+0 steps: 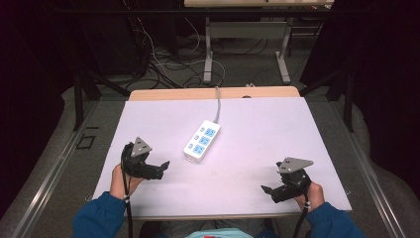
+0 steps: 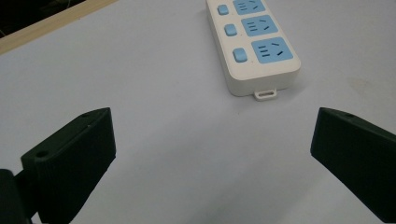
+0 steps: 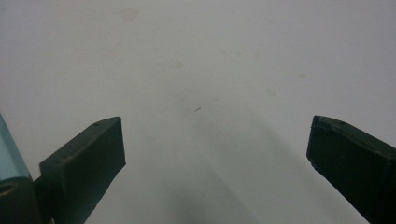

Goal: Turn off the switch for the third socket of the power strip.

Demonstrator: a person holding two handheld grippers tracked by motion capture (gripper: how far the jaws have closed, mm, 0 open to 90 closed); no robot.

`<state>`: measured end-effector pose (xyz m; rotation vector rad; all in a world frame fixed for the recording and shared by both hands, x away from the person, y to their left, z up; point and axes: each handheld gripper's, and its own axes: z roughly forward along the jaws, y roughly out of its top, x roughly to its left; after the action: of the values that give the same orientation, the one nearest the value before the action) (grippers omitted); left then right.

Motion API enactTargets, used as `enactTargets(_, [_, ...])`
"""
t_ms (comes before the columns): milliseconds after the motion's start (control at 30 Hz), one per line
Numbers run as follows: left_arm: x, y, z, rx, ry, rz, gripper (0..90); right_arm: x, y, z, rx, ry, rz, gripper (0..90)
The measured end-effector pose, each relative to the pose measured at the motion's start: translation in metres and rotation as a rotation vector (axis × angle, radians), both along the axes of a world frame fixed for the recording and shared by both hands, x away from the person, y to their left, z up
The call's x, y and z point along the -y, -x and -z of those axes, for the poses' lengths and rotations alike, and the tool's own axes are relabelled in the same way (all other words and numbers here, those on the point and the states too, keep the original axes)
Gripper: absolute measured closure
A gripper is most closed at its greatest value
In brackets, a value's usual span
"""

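A white power strip (image 1: 202, 140) with blue sockets and blue switches lies near the middle of the white table (image 1: 257, 124), its grey cable running to the far edge. My left gripper (image 1: 161, 168) is held near the front left, open and empty, pointing toward the strip. In the left gripper view the strip's near end (image 2: 259, 46) lies ahead of the spread jaws, apart from them. My right gripper (image 1: 267, 191) is at the front right, open and empty, over bare table (image 3: 201, 93).
The table's wooden far edge (image 1: 213, 92) shows past the white sheet. Beyond it on the floor lie tangled cables (image 1: 163, 64) and the legs of another table (image 1: 208, 54). Dark curtains stand on both sides.
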<state>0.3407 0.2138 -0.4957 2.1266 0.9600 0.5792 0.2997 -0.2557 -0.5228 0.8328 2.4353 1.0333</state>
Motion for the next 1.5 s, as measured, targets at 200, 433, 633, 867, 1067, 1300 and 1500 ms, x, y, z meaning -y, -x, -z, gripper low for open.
enactTargets(200, [-0.009,0.007,0.001,0.005,-0.001,-0.014,0.3,0.0,0.0,0.0,-0.001,-0.002,0.001,3.7])
enactTargets(433, [-0.018,0.016,0.004,0.013,-0.01,-0.026,0.3,0.0,0.001,0.0,0.003,-0.005,0.009,3.7])
enactTargets(633, [-0.026,0.023,0.007,0.02,-0.011,-0.035,0.3,0.0,0.001,0.0,0.004,-0.014,0.017,3.8])
enactTargets(867, [-0.035,0.029,0.011,0.015,-0.021,-0.036,0.2,0.0,0.001,0.0,0.005,-0.012,0.015,3.8])
enactTargets(1067, [-0.041,0.036,0.014,0.023,-0.021,-0.038,0.2,0.0,0.001,0.0,0.005,-0.015,0.017,3.9])
enactTargets(1300, [-0.049,0.043,0.018,0.026,-0.02,-0.04,0.2,0.0,0.001,0.0,-0.003,-0.01,0.018,3.9])
enactTargets(1500, [-0.053,0.051,0.02,0.029,-0.02,-0.045,0.2,0.0,0.002,0.0,0.002,-0.011,0.017,3.9])
